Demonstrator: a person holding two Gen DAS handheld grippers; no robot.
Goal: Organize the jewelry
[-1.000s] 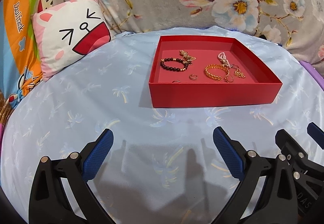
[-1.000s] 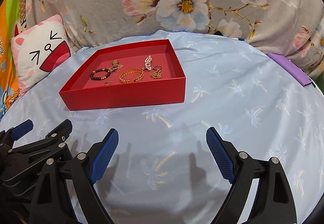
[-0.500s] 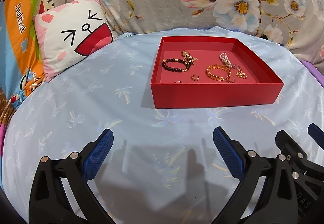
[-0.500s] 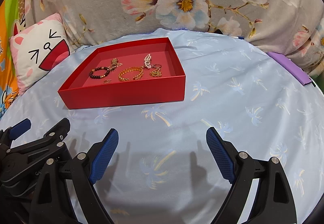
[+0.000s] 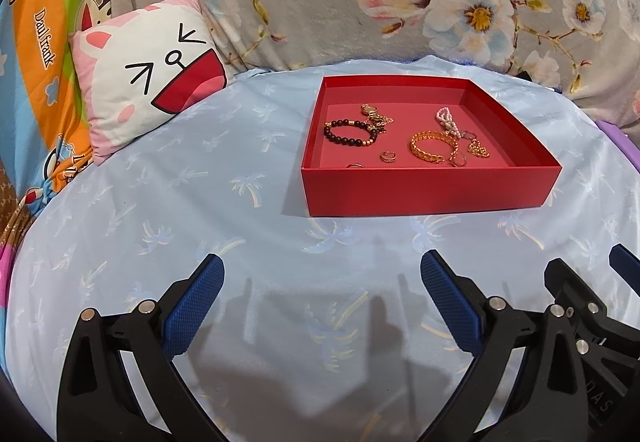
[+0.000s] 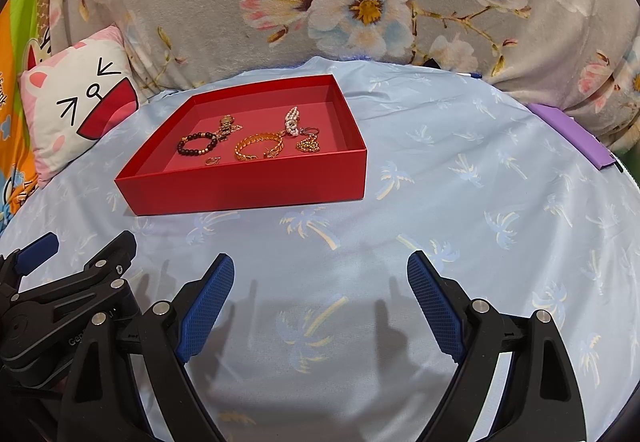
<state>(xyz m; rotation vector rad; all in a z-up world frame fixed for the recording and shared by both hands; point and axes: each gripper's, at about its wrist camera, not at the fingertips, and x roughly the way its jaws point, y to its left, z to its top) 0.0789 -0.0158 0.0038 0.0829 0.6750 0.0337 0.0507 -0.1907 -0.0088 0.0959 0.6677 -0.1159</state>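
Both the left tool (image 5: 322, 304) and right tool (image 6: 320, 302) hang wide open and empty over the bed (image 5: 200, 202). The gold bracelet (image 5: 433, 146) touches neighbouring chains in the red tray (image 5: 430, 190), so a grab there might drag several out.

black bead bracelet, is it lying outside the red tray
No, the black bead bracelet lies on the floor of the red tray, near its left wall.

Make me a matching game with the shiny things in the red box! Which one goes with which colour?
Things:
1. beaded bracelet
2. chain bracelet
3. pearl strand
4. box

Colours:
A. red
B. gold
C. pinkish white
D. dark, nearly black, with a few gold beads

Pairs: 1-D, 2-B, 3-C, 4-A
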